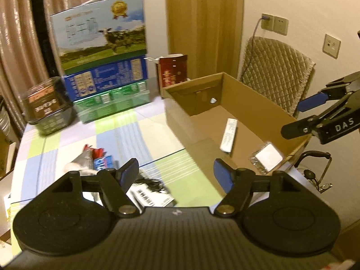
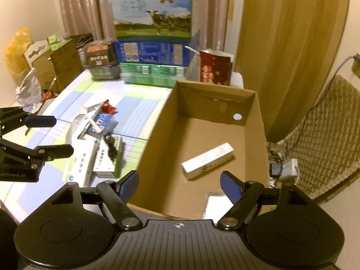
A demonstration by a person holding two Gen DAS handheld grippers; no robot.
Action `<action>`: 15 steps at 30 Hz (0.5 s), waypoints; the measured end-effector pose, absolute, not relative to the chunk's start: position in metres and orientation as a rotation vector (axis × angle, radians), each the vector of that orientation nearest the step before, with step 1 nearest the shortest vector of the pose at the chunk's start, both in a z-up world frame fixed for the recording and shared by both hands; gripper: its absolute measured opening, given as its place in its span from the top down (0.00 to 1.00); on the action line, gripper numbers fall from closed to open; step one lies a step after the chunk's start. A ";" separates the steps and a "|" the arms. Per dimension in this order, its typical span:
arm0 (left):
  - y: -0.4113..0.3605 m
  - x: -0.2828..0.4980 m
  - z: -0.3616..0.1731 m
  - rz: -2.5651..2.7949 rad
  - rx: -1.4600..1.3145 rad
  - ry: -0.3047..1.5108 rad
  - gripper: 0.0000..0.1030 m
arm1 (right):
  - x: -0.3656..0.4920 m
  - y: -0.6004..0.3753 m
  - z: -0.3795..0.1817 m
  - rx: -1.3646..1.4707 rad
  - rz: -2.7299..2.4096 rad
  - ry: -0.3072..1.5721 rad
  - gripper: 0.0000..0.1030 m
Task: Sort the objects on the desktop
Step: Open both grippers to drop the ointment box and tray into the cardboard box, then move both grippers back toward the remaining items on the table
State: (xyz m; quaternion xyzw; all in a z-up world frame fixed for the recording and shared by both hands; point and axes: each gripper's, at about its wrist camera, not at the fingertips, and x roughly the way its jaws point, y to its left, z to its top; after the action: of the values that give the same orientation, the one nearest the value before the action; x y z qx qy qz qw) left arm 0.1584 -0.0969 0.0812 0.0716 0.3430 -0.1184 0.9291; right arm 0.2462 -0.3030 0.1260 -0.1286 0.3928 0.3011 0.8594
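A brown cardboard box (image 1: 221, 83) (image 2: 157, 132) stands open on the right of the checked tablecloth (image 1: 126, 132). In it lie a long white carton (image 1: 229, 134) (image 2: 207, 160) and a silver blister pack (image 1: 266, 157) (image 2: 213, 204). Left of the box is a loose pile: a blue packet (image 2: 101, 121), a red packet (image 2: 108, 108), a white spoon (image 2: 90, 118), a black cable (image 2: 110, 145) and two white medicine boxes (image 2: 105, 159). My left gripper (image 1: 175, 171) (image 2: 63, 135) hangs open above the pile's near edge, holding nothing. My right gripper (image 2: 178, 177) (image 1: 292, 119) is open and empty over the box's near wall.
At the table's back stand stacked milk cartons (image 1: 101, 45), a dark tub (image 1: 47, 105) and a red bag (image 1: 172, 69). A quilted chair (image 1: 276, 67) is behind the box. More cartons (image 2: 60, 60) sit off the left edge. A power strip (image 2: 285, 168) lies on the floor.
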 end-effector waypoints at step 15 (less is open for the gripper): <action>0.014 0.115 0.091 -0.042 0.147 0.712 0.19 | 0.212 -0.249 0.130 -0.316 0.750 0.780 0.17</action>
State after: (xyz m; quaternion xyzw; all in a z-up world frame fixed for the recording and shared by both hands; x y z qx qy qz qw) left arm 0.1145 0.0136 0.0913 0.0717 0.3481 -0.0208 0.9345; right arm 0.2120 -0.2487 0.1302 -0.1500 0.3696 0.3556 0.8453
